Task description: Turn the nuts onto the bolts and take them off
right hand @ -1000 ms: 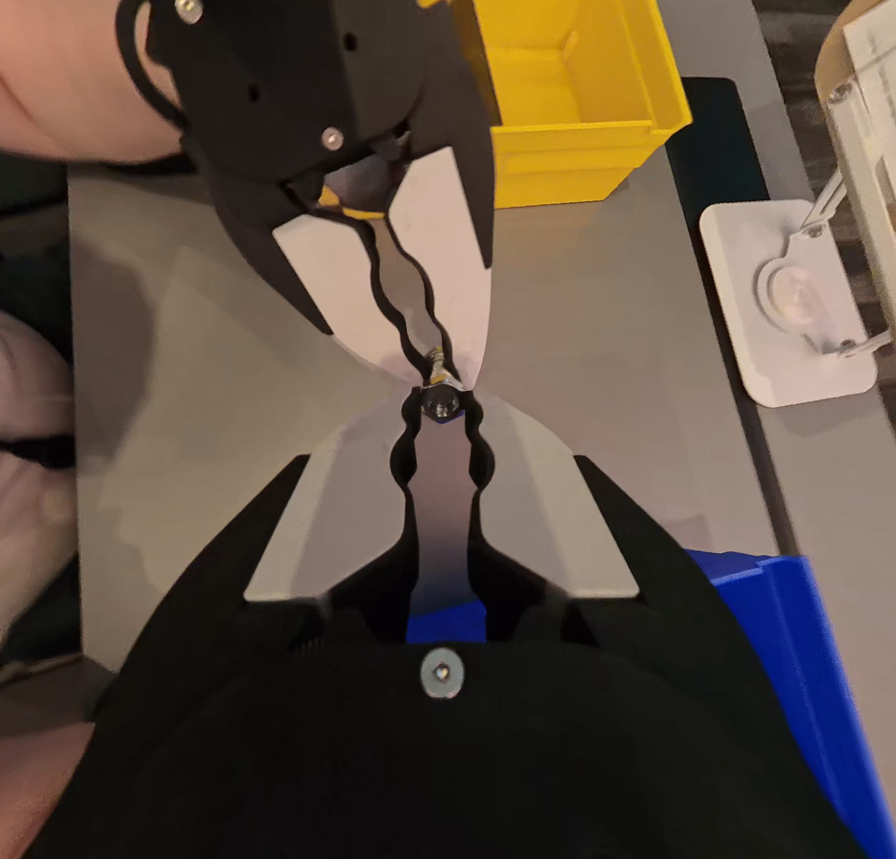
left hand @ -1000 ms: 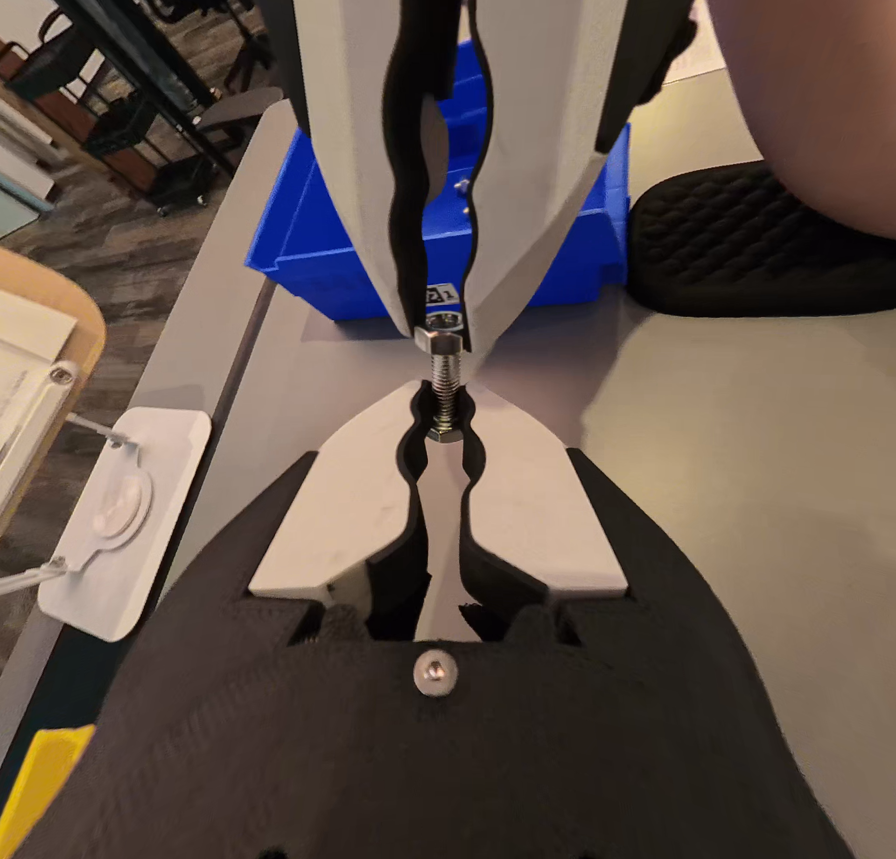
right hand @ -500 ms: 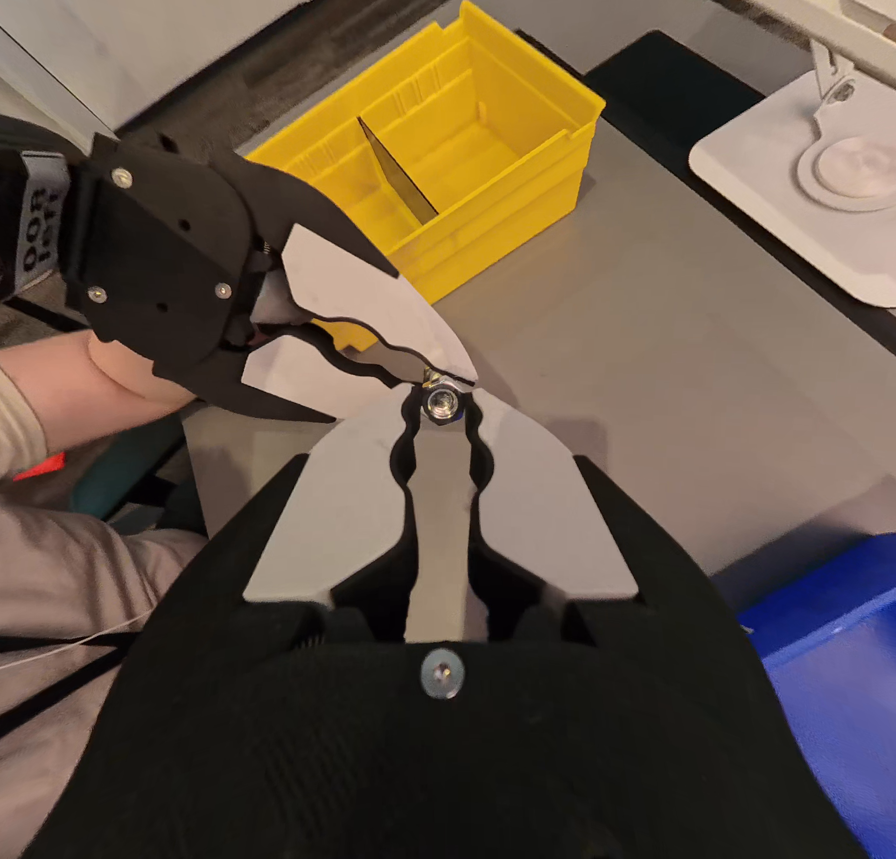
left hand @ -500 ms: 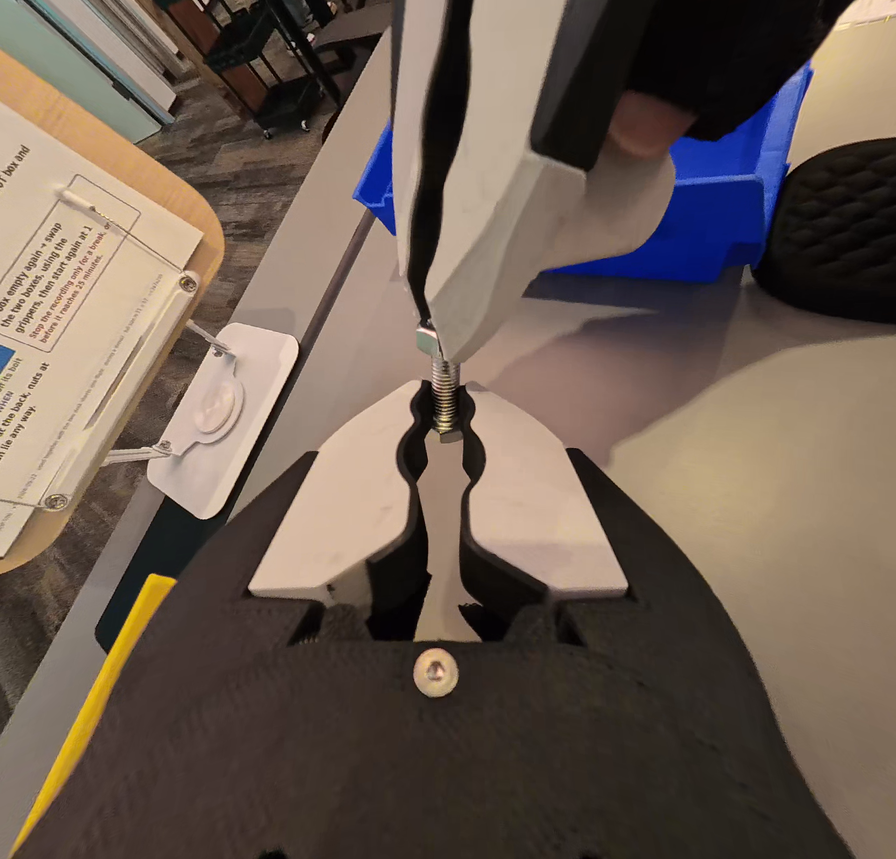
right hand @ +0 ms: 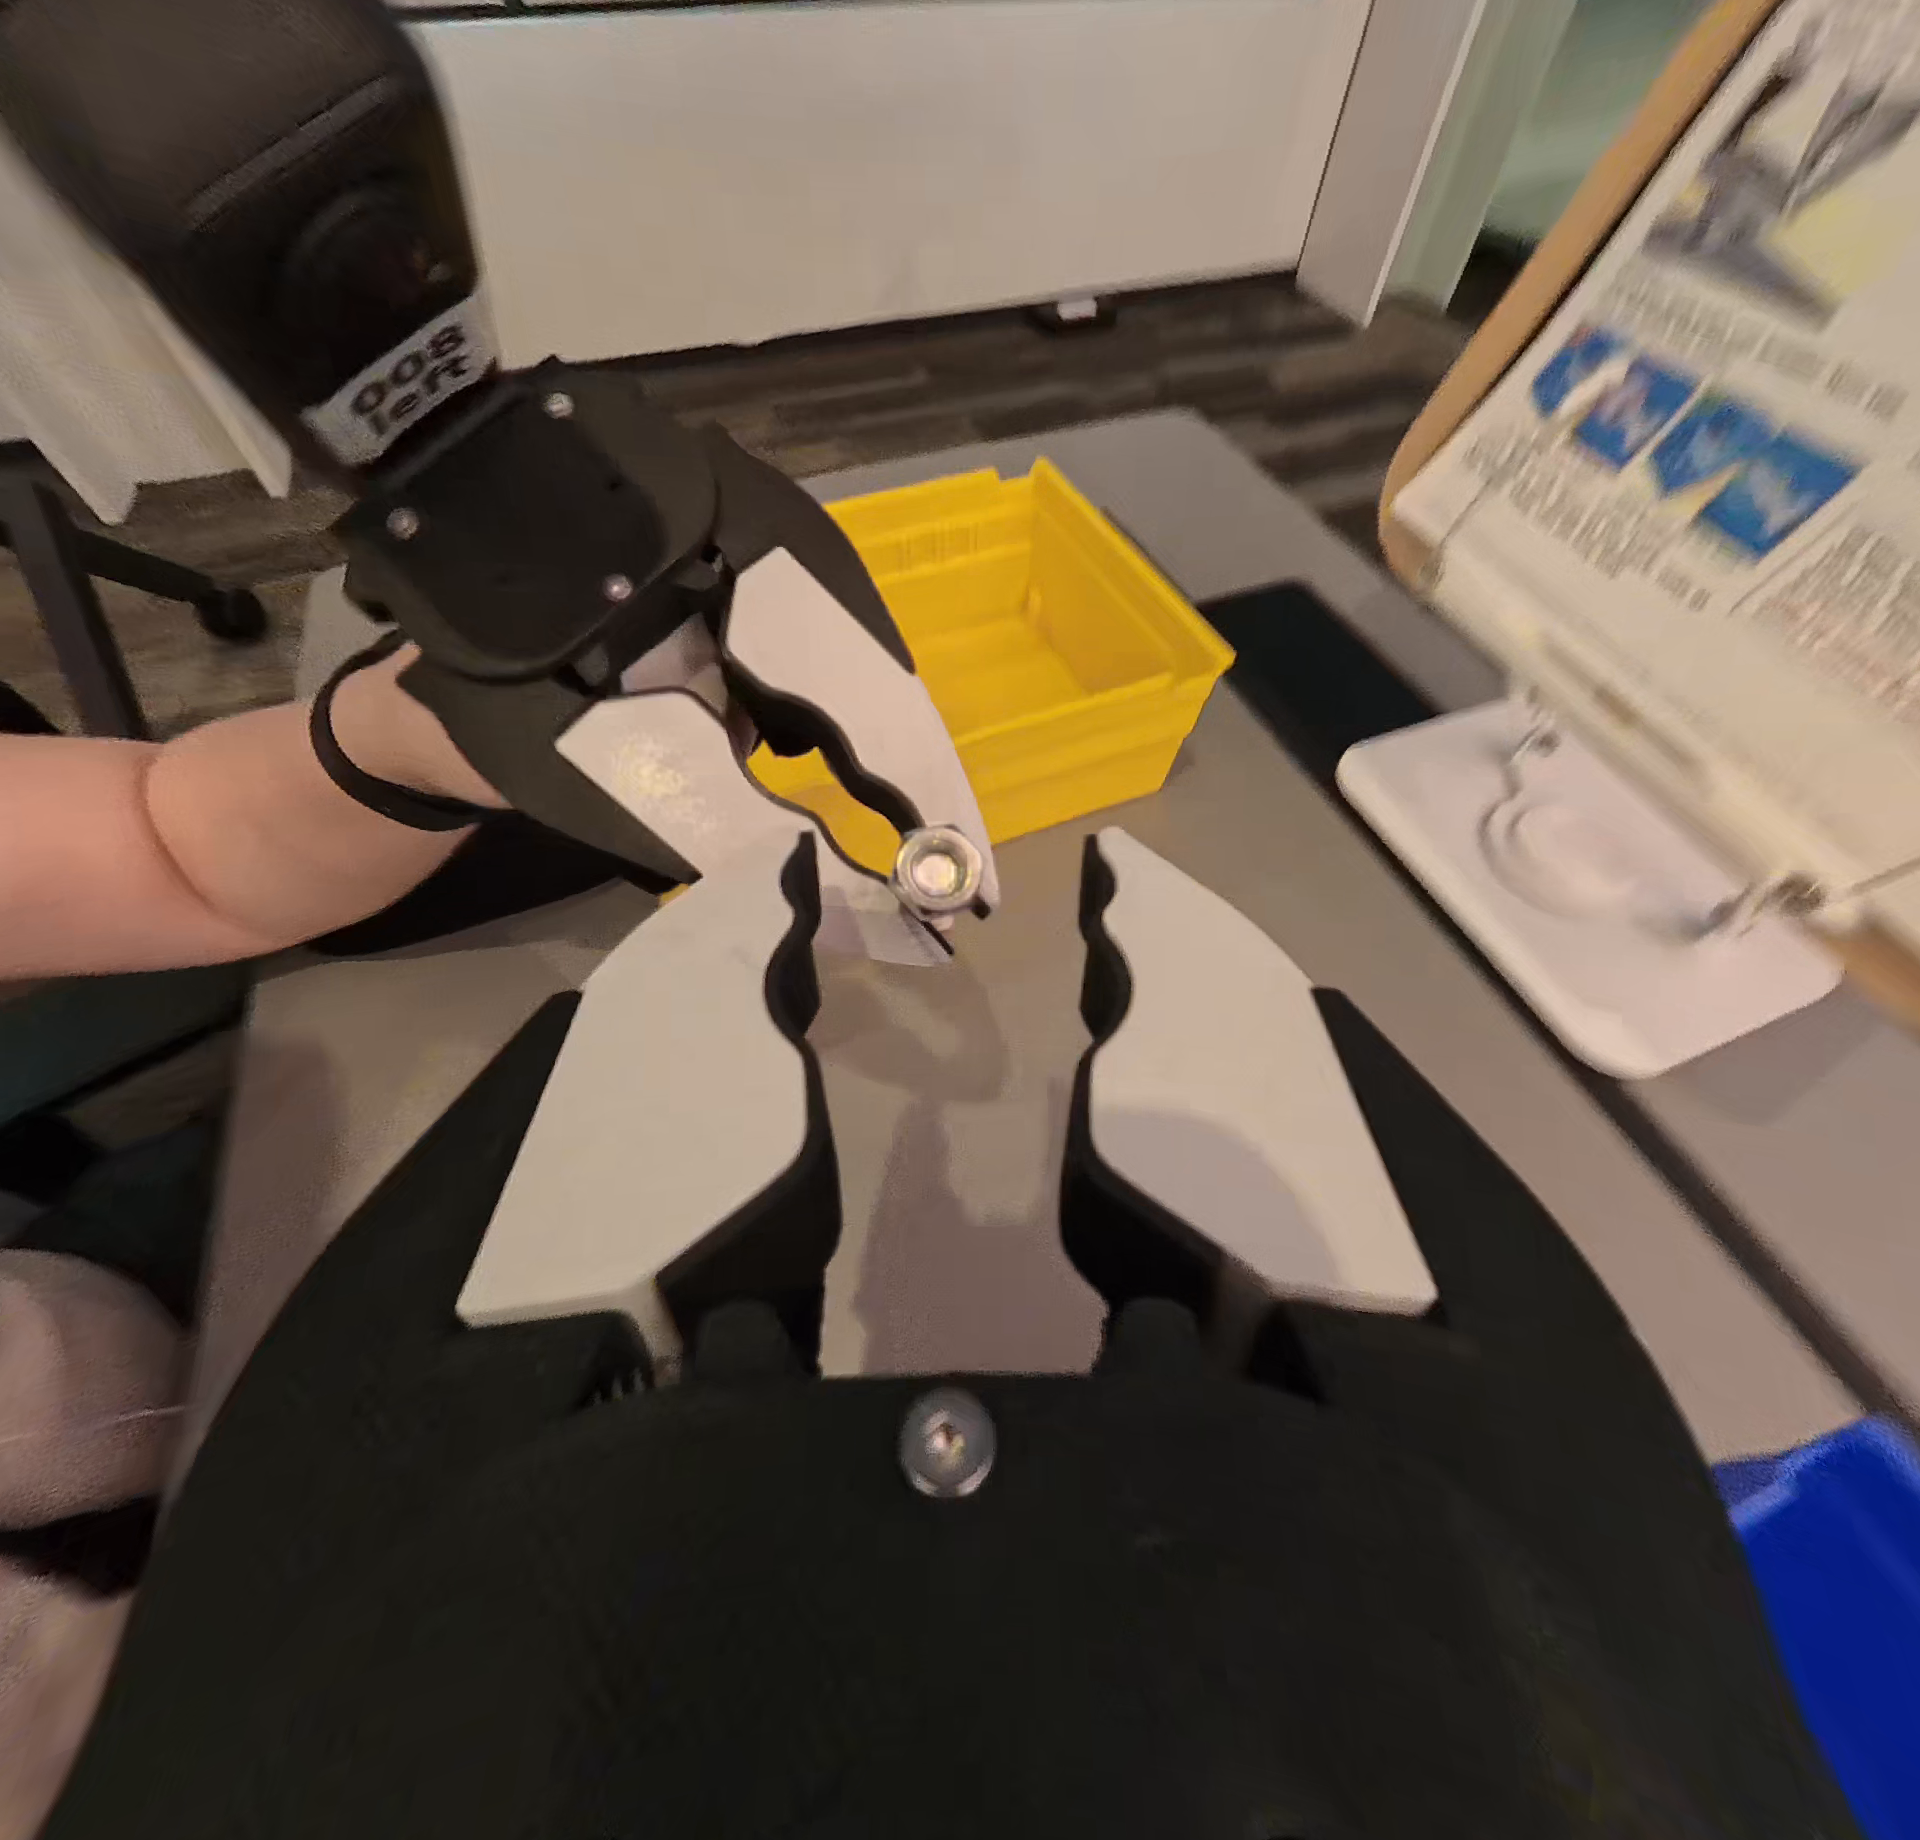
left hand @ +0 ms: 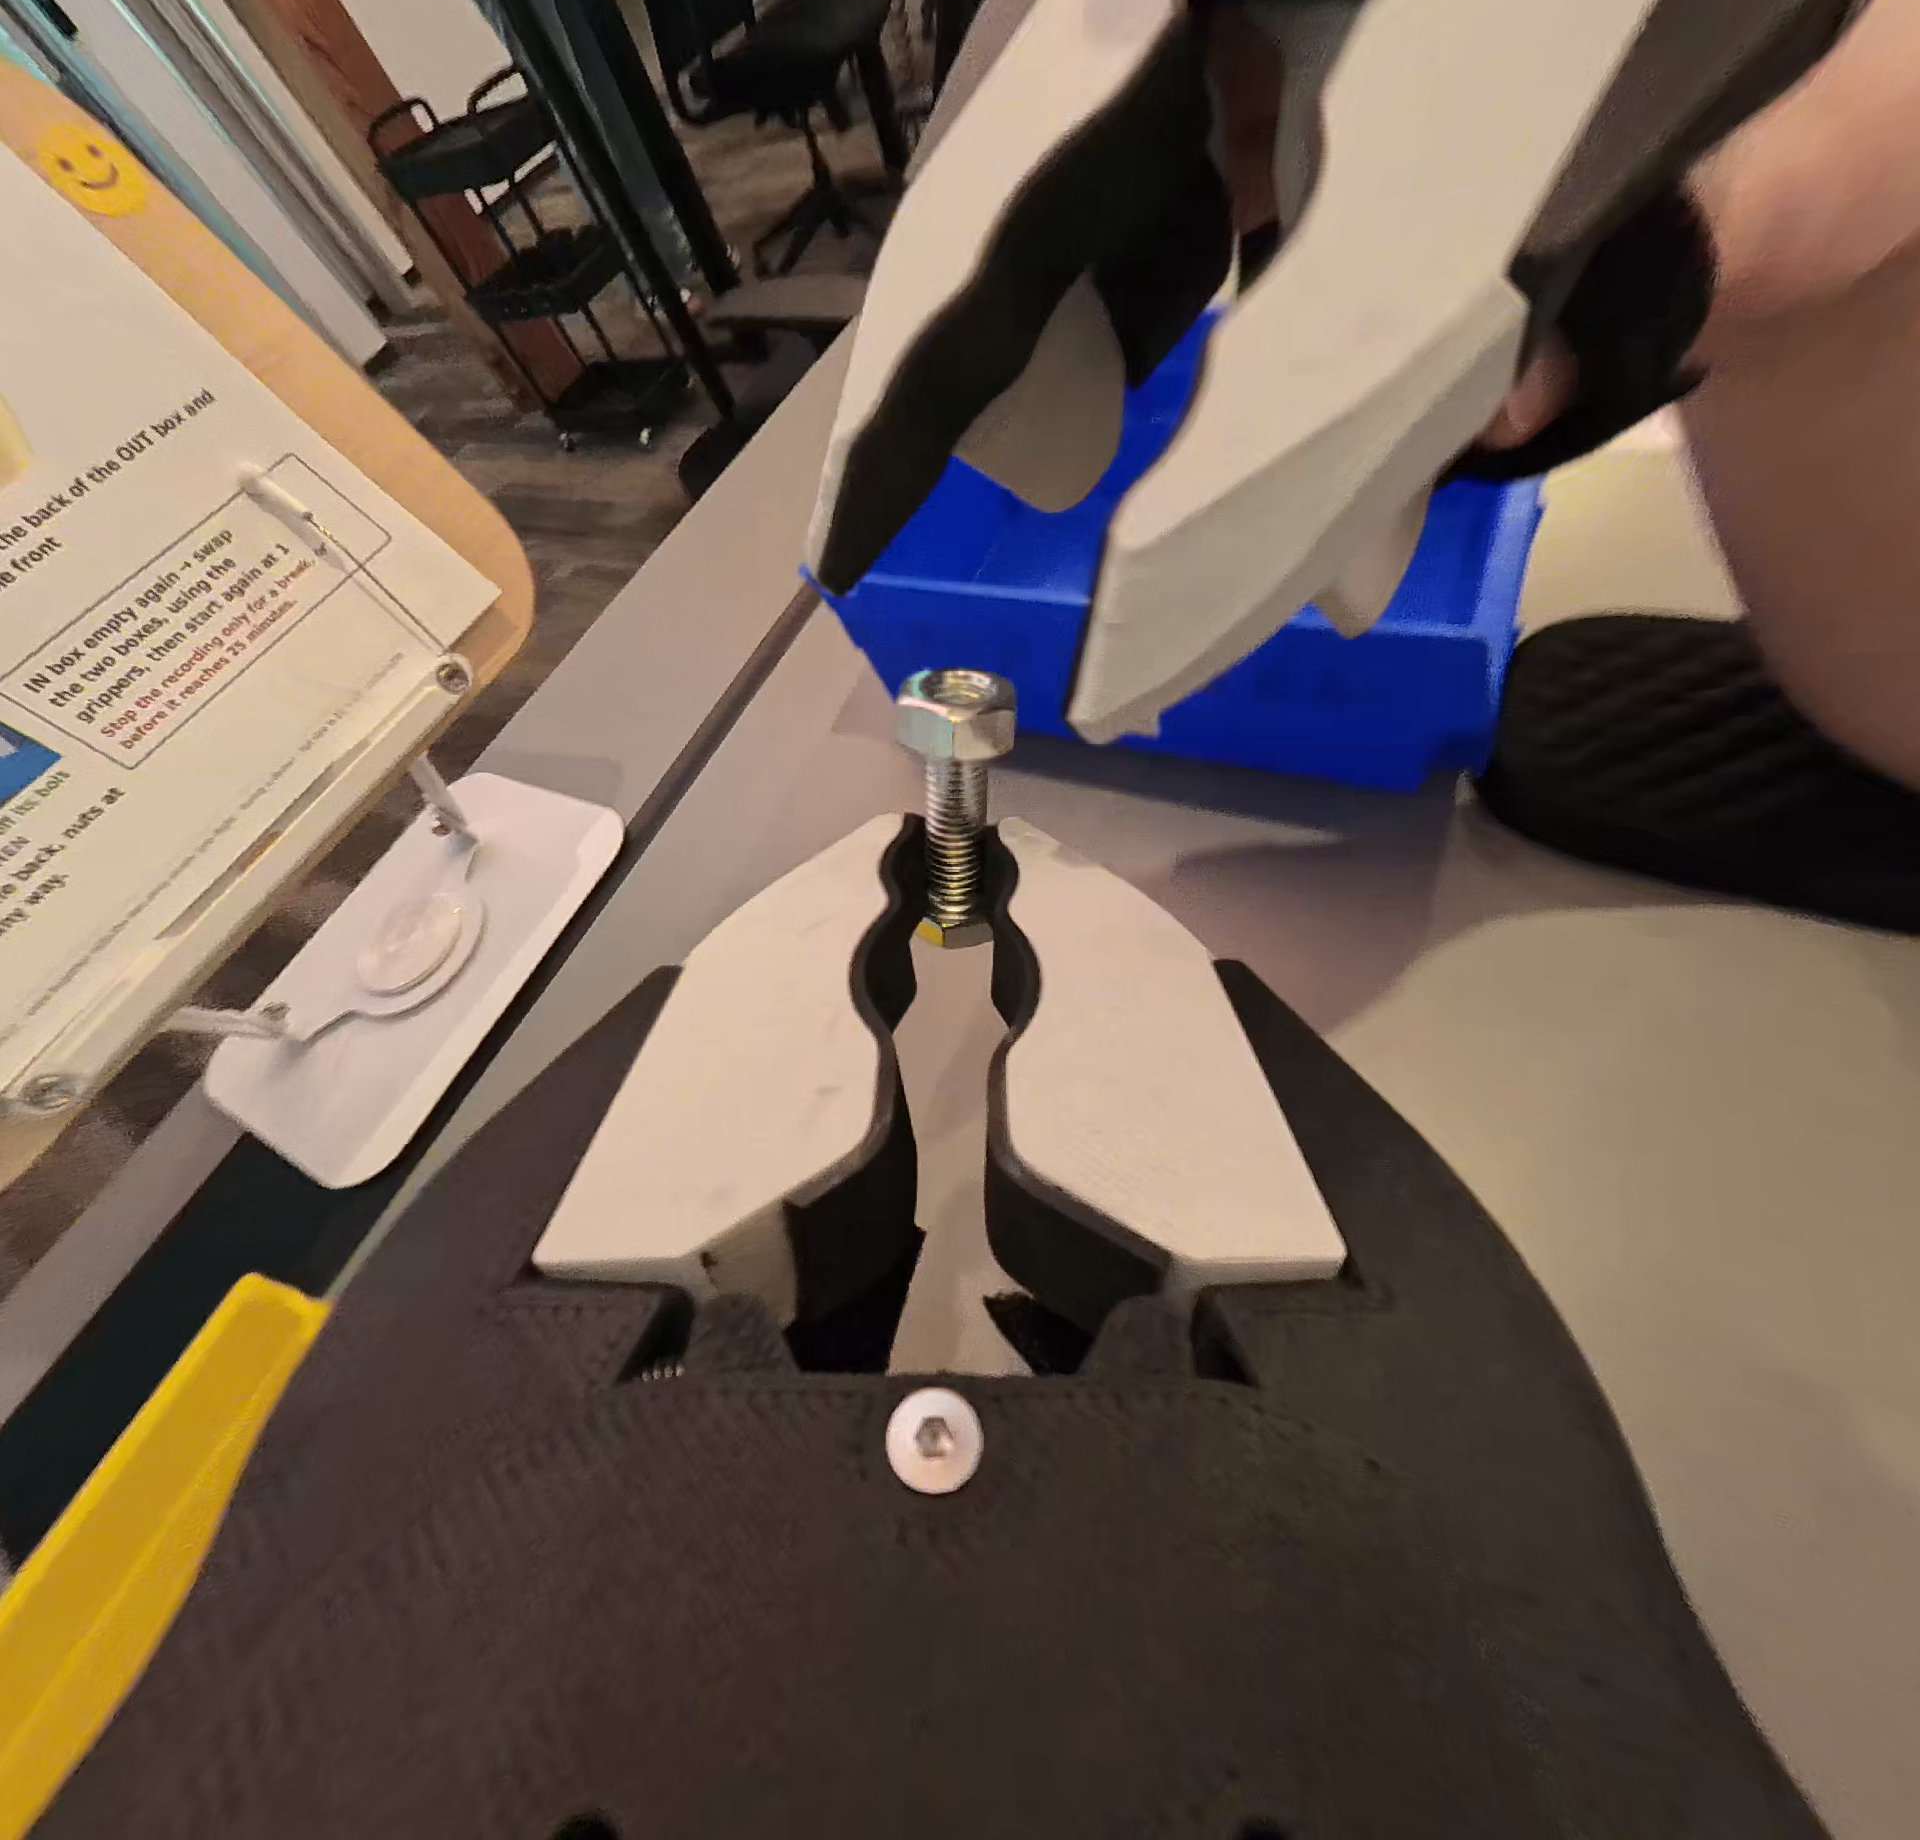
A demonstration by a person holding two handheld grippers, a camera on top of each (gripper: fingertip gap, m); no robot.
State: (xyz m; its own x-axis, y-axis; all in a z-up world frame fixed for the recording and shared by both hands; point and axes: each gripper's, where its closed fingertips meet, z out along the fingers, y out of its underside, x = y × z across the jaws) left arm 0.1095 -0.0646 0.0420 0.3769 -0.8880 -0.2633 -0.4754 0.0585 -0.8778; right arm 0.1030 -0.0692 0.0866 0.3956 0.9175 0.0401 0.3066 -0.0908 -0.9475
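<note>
The shiny silver threaded steel bolt carries a silver hexagonal metal nut. The plain matte grey tabletop bears a bright blue plastic bin, a bright yellow plastic bin and a black quilted, diamond-patterned pad. A white flat stand base sits beside them.

Before us on our grey table: yellow bin, blue bin, printed sheet on white stand.

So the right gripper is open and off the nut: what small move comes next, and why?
Probably bring the open right gripper back around the nut and close on it for another turn. The nut sits only at the tip of the bolt, which the left gripper holds shut.
</note>
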